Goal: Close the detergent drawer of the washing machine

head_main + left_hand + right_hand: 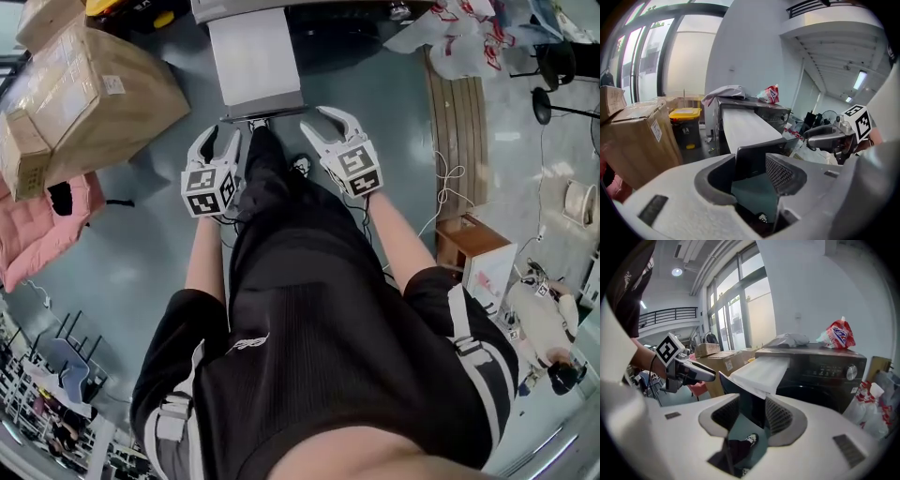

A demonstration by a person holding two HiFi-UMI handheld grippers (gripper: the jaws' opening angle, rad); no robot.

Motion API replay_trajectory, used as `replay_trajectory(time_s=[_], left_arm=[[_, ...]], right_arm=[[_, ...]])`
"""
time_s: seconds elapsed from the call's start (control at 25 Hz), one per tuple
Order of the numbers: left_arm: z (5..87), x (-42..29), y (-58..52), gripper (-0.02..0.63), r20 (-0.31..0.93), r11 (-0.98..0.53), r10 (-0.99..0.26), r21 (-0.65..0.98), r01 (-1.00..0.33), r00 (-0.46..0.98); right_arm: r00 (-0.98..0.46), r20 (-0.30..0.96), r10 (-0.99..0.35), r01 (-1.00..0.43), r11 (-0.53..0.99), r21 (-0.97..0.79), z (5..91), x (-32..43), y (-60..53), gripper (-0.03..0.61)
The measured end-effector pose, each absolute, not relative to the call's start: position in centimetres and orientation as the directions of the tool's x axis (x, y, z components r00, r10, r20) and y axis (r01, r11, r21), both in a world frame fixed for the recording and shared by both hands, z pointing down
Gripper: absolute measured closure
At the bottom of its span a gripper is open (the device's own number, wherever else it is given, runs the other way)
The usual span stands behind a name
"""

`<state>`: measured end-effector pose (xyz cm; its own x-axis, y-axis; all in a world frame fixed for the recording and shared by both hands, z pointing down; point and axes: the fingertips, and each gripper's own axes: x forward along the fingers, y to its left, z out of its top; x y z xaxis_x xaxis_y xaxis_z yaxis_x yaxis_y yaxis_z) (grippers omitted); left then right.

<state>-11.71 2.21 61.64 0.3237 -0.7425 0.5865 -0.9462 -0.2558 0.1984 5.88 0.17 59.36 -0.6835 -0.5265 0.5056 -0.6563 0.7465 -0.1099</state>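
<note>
My left tongs (223, 141) and right tongs (330, 129) both stand apart, clamping nothing. Just beyond them, the detergent drawer (253, 56), a long white tray with a dark flat front, sticks out of the glossy black washing machine (820, 366).

The detergent drawer (253, 56) is standing pulled out, white, at the top centre. The person is holding the left gripper (221, 141) and the right gripper (330, 124) near its front end, one on each side, both with jaws apart. A cardboard box (89, 94) is lying at the left.
</note>
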Motion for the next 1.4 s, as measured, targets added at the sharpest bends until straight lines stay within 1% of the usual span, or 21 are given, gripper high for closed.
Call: replay_trajectory(time_s=[0.2,0.48,0.68,0.88,0.96,1.12,1.28,1.4], left_arm=[[63.1,-12.2,1.9,0.371,0.558,-0.234,-0.77,0.207,-0.95,0.31],[64.9,-12.6,1.3,0.354,0.57,-0.23,-0.763,0.2,-0.952,0.305],[65.3,-12.0,0.7,0.354,0.559,-0.233,-0.768,0.21,-0.949,0.312],[65.8,-11.4,0.1,0.354,0.557,-0.248,-0.763,0.215,-0.944,0.328],[65.8,-11.4,0.2,0.354,0.551,-0.245,-0.767,0.221,-0.944,0.328],[66.8,-11.2,0.5,0.351,0.58,-0.259,-0.741,0.216,-0.941,0.337],[66.5,-10.7,0.1,0.356,0.577,-0.268,-0.74,0.22,-0.938,0.347],[66.6,-10.7,0.1,0.357,0.578,-0.258,-0.742,0.223,-0.94,0.341]], right_arm=[[-0.637,0.547,-0.543,-0.681,0.729,-0.069,62.3,6.2,0.1,0.396],[-0.617,0.562,-0.551,-0.709,0.699,-0.092,64.3,5.7,-0.3,0.377],[-0.603,0.573,-0.555,-0.729,0.676,-0.113,65.2,5.0,-0.3,0.357],[-0.588,0.579,-0.565,-0.75,0.648,-0.129,66.0,4.5,-0.7,0.356],[-0.592,0.575,-0.564,-0.752,0.643,-0.145,66.2,4.4,-0.8,0.345],[-0.61,0.56,-0.561,-0.747,0.643,-0.17,66.0,3.9,-1.0,0.339],[-0.601,0.548,-0.582,-0.758,0.633,-0.159,65.9,4.2,-1.6,0.35],[-0.591,0.545,-0.595,-0.767,0.623,-0.153,65.7,4.1,-1.9,0.379]])
